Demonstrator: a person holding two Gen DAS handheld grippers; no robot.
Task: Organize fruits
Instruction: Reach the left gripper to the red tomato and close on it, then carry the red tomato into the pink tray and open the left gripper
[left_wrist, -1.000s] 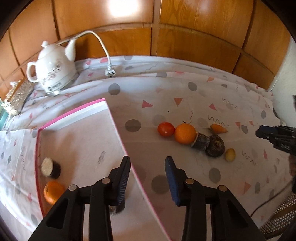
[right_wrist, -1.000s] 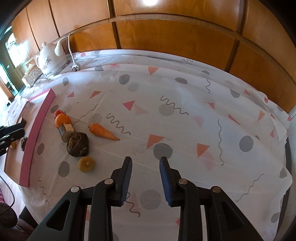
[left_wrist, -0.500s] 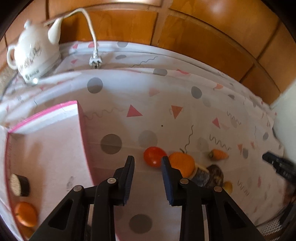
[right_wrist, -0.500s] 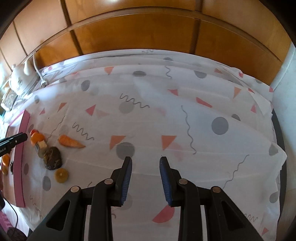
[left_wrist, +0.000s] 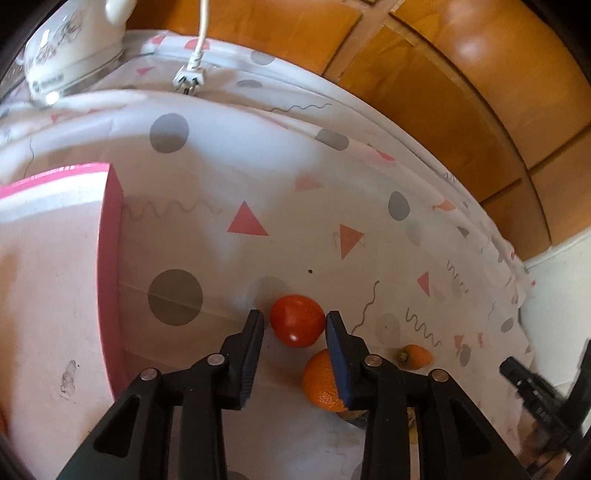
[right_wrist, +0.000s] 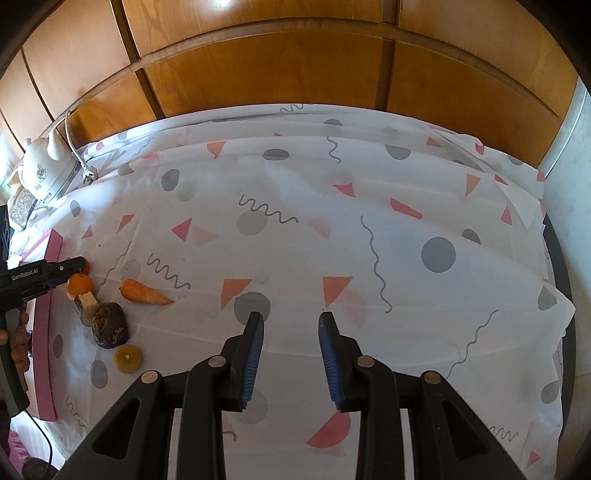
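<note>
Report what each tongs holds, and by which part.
Nothing held. The left tongs straddle the tomato without gripping it; the right tongs hang empty over the tablecloth.

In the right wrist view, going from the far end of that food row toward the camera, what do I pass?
Orange → short brown cut piece → dark lumpy item → small yellow round fruit. The carrot lies off to the right of the row.
</note>
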